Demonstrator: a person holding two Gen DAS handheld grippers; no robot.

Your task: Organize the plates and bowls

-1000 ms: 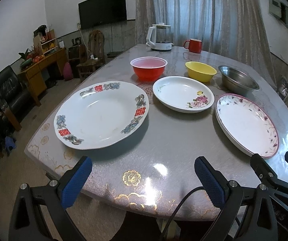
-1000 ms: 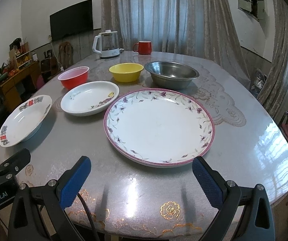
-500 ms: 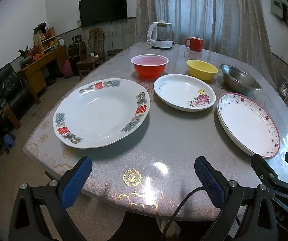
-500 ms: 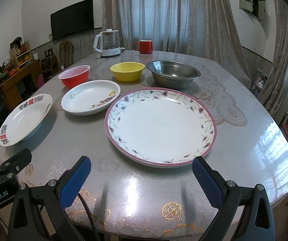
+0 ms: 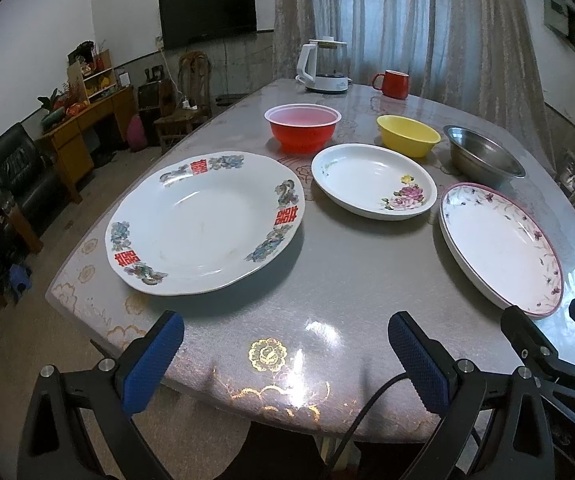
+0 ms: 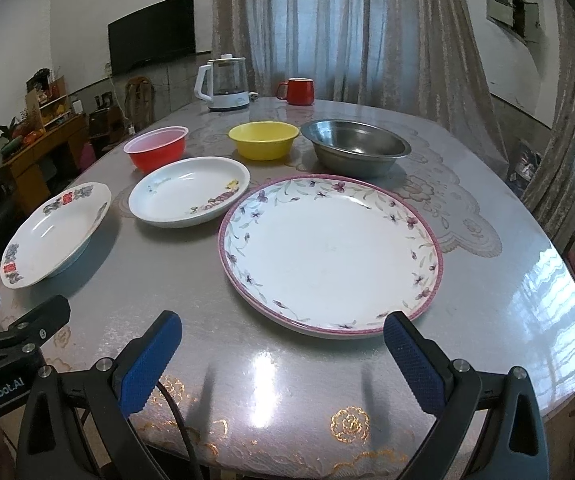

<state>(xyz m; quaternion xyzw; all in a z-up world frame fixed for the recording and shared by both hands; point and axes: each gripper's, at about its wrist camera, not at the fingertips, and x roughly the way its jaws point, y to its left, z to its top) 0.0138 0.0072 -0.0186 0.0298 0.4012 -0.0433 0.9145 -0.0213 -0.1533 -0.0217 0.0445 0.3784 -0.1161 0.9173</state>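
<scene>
Left gripper (image 5: 285, 354) is spread wide, blue pads apart with nothing between them, hanging over the near edge of the table (image 5: 339, 280). Right gripper (image 6: 283, 354) is just the same, jaws wide, nothing held, poised at the near edge too; its neighbour's black arm shows at the left of the right wrist view. Straight ahead of the left gripper, near and slightly left, sits the big white plate with red characters (image 5: 207, 220), flat on the tabletop. Just in front of the right gripper lies the pink-rimmed floral plate (image 6: 329, 254), its near rim close to the right-hand blue pad, though not touching as far as one can tell. Between those two plates and a little farther back rests the white dish with the pink rose (image 5: 373, 180), apart from both. Farther still, a row of three bowls: the red bowl (image 5: 302, 126) on the left, the yellow bowl (image 5: 407, 135) in the middle, the steel bowl (image 6: 355, 152) on the right, each standing apart from the others. At the far end of the table stand a white kettle (image 5: 325, 66) and, to its right, a red mug (image 5: 393, 84). Beyond that, curtains (image 6: 327, 28), and a dark television (image 5: 207, 8) on the wall at far left.
</scene>
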